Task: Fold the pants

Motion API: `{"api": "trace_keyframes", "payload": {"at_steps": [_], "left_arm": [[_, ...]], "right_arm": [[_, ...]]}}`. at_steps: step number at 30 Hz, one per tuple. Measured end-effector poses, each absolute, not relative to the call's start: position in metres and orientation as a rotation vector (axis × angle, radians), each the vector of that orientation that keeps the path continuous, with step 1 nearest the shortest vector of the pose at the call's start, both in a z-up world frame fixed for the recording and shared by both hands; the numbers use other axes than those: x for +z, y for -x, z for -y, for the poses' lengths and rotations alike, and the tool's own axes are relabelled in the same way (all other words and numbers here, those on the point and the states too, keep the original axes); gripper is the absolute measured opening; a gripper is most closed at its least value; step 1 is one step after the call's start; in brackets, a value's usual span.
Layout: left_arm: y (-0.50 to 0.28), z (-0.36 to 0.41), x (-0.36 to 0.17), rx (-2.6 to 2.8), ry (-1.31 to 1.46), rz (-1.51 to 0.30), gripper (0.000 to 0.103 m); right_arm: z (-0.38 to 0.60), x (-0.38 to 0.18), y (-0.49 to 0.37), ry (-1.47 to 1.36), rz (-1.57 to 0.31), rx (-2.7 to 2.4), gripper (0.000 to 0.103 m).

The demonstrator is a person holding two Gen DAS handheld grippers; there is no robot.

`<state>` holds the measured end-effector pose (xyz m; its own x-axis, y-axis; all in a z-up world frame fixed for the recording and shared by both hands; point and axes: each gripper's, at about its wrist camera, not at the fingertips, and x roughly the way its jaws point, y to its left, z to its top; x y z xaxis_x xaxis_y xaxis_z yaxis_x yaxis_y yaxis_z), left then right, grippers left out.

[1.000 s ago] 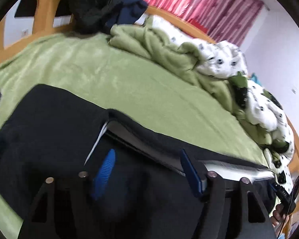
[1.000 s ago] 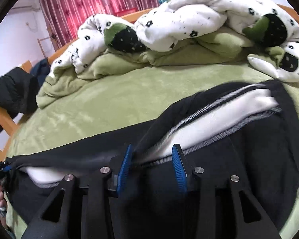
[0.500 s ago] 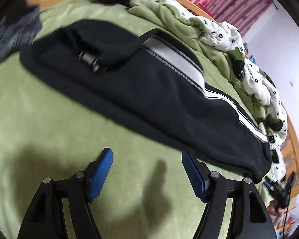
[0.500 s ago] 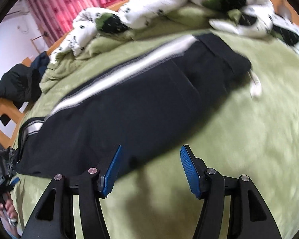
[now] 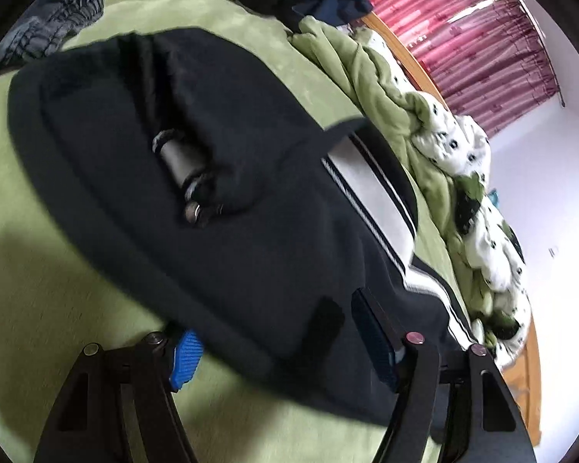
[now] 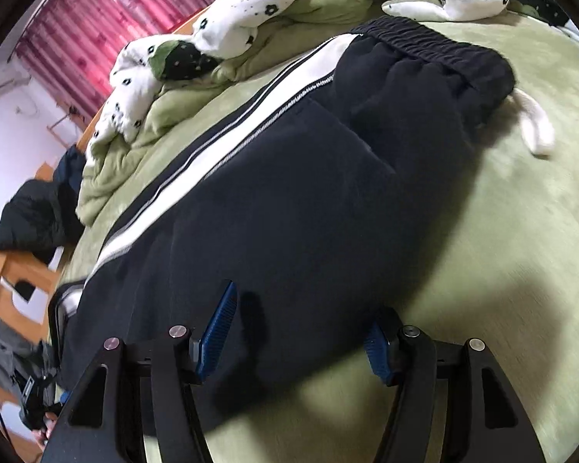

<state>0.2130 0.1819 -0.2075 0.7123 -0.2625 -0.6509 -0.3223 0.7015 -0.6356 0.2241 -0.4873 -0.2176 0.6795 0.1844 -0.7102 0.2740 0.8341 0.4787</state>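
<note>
Both claws stand apart and hold nothing. Left gripper (image 5: 285, 341) has its jaws astride the near edge of the pants (image 5: 220, 208), its opening having just narrowed a little; right gripper (image 6: 303, 333) has its jaws spread over the same near edge, cloth between them but no pad pressing.

Largest in view is the green bedspread (image 6: 501, 231), with a rumpled spotted quilt (image 6: 251, 19) heaped along its far side. On it the black pants lie lengthwise, already doubled leg on leg, the white side stripe (image 6: 227, 146) running along the far edge and the elastic waistband (image 6: 432, 44) at the far right.

By my judgement the fabric is thick, soft and limp, not slippery; it will sag between two grips. Pinching the full stack of layers at the near edge looks best.
</note>
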Motion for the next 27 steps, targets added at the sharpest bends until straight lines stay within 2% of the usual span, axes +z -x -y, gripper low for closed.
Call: {"api": "trace_keyframes", "payload": {"at_steps": [2, 3, 5, 6, 9, 15, 27], "left_arm": [[-0.217, -0.181, -0.209, 0.121, 0.845, -0.775, 0.053], [-0.222, -0.182, -0.21, 0.141, 0.834, -0.784, 0.041], [-0.227, -0.183, -0.209, 0.167, 0.791, -0.803, 0.021], [-0.227, -0.184, -0.209, 0.157, 0.789, -0.808, 0.017], [-0.218, -0.186, -0.205, 0.169, 0.792, -0.816, 0.014], [-0.182, -0.169, -0.178, 0.163, 0.72, -0.805, 0.012], [-0.055, -0.119, -0.173, 0.012, 0.568, -0.89, 0.012]], "right_arm": [[0.481, -0.215, -0.242, -0.56, -0.822, -0.078, 0.062], [0.479, -0.215, -0.251, -0.54, -0.82, -0.096, 0.059], [0.48, -0.214, -0.264, -0.535, -0.815, -0.138, 0.041], [0.483, -0.215, -0.27, -0.552, -0.814, -0.155, 0.02], [0.495, -0.215, -0.275, -0.632, -0.803, -0.152, 0.014], [0.496, -0.19, -0.235, -0.621, -0.726, -0.196, 0.012], [0.56, -0.166, -0.087, -0.592, -0.751, -0.198, 0.012]]}}
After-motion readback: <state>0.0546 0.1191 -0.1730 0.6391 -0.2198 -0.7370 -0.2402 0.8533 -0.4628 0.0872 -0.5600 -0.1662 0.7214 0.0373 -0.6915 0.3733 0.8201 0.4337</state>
